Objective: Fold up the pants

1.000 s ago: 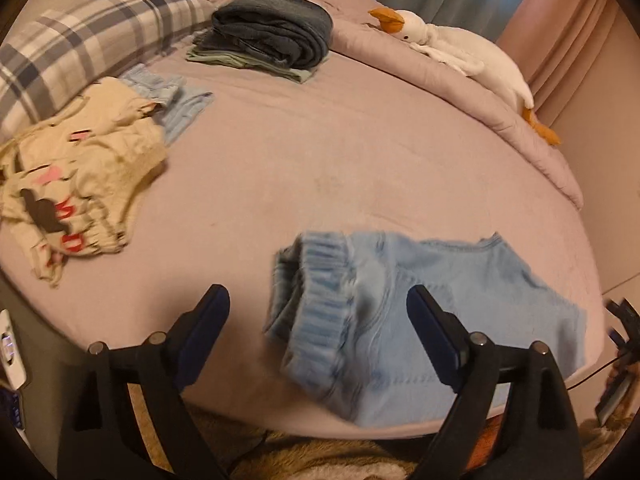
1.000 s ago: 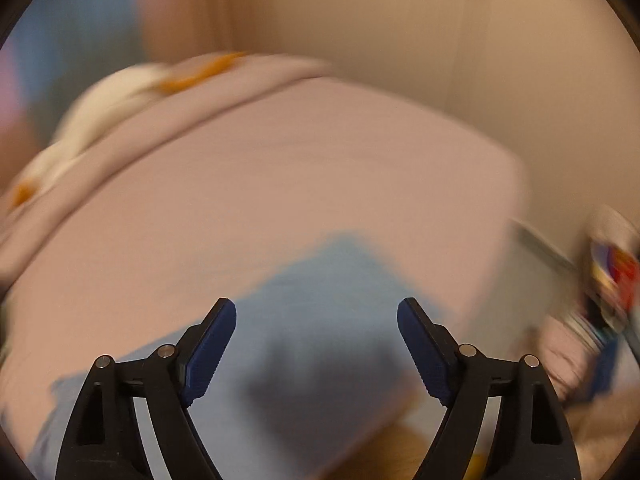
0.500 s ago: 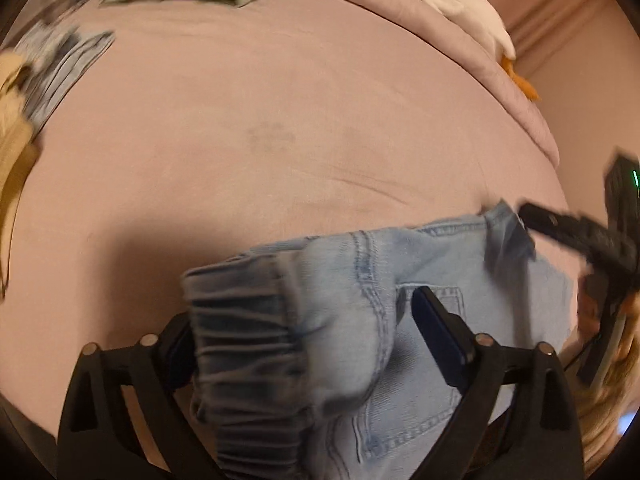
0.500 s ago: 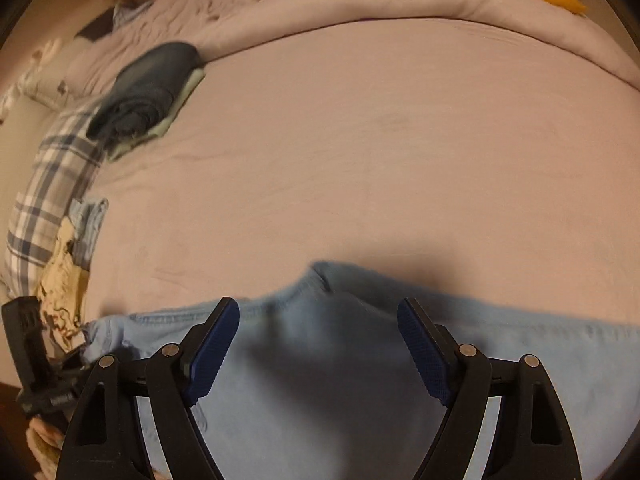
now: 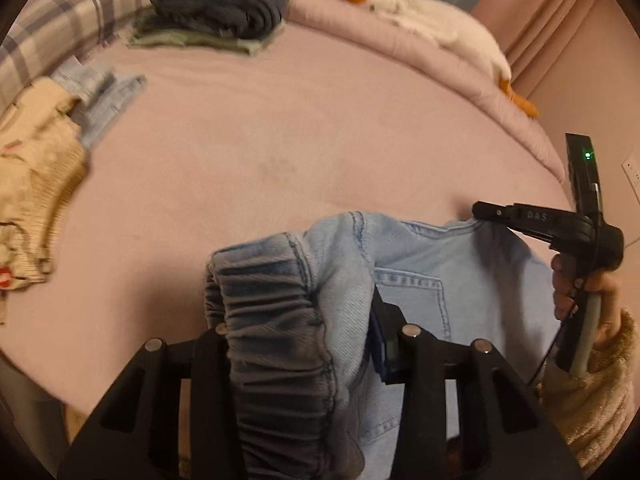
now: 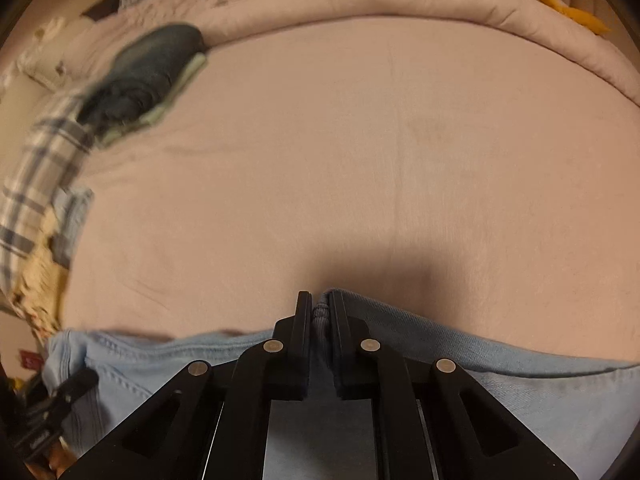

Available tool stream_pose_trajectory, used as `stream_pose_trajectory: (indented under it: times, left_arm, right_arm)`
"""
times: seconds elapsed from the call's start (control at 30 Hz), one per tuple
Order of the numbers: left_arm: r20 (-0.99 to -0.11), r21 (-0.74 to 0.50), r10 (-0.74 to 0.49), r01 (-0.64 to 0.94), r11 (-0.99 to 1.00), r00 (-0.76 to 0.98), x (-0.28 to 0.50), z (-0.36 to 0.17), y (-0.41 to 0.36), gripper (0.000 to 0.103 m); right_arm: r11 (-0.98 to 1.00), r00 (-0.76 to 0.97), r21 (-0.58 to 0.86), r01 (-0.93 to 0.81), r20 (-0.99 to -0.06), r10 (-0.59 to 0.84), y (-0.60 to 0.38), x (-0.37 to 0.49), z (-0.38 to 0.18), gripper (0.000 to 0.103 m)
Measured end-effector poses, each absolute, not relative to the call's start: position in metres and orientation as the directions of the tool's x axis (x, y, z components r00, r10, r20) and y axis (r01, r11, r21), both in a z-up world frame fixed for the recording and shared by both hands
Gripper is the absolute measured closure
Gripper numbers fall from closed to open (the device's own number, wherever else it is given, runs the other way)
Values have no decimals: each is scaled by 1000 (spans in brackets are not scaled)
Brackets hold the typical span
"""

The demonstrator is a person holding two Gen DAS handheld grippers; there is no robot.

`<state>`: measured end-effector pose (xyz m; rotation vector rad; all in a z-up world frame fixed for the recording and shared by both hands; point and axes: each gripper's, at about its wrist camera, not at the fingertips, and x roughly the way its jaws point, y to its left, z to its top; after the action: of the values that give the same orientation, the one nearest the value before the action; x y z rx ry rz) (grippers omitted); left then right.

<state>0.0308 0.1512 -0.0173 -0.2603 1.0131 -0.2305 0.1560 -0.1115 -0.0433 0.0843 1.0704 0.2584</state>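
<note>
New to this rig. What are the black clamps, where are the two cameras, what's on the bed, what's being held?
No robot here: a person holds a two-finger clamp in each hand, and each clamp carries a fisheye camera looking along its fingers.

Left camera view: the left gripper has just closed on the gathered elastic waistband of the light blue denim pants. The right gripper, in the person's hand, pinches the pants' far edge.

Right camera view: the right gripper has just closed on that edge.

On the pink bed: a folded stack of dark clothes, a beige garment, a plaid pillow, a plush goose.
</note>
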Motion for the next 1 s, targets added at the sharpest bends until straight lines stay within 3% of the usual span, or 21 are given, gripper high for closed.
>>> stream_pose_trajectory:
  times: [0.13,0.23,0.3,0.37,0.63,0.67,0.73,0.8,0.83,0.93,1.0]
  left_arm:
    - [-795,-286,-253,27,958,551,21,-6,169,61]
    - [-853,-266,-242,14,964,463,37,-35,174,60]
    - [-876,-206,-186,3,979,446,45,-54,170,53]
    - [-876,-179,-161,5,984,455,47,-53,167,51]
    - [-900,-203,-169,-43,978,402,59,-46,170,41]
    - [-905,-206,-170,-51,977,389,60,-40,171,41]
    - [-899,-204,-164,-58,977,406,56,-23,171,38]
    - [-884,-211,-165,-61,976,437,57,-5,170,20]
    - [-875,-205,-151,-70,976,460,58,4,170,16]
    - [-848,-150,-81,-91,984,523,60,27,162,14]
    - [-826,-152,-93,-61,986,556,67,37,149,14]
  right_arm:
    - [925,459,292,-244,-805,375,-103,155,-26,93]
    - [947,421,228,-225,-854,305,-77,168,-44,93]
    - [969,394,151,-196,-892,219,-68,173,-72,93]
    - [973,439,120,-199,-876,198,-64,166,-77,93]
    - [961,436,206,-185,-859,268,-75,167,-72,93]
    - [961,440,214,-176,-856,271,-81,162,-66,90]
    - [954,478,249,-167,-826,299,-93,148,-53,62]
    - [947,557,289,-137,-769,315,-120,129,-32,43]
    - [945,605,311,-103,-735,308,-142,117,-20,37]
    - [948,667,319,-24,-701,253,-189,103,-4,36]
    - [959,684,258,114,-721,112,-238,93,-2,36]
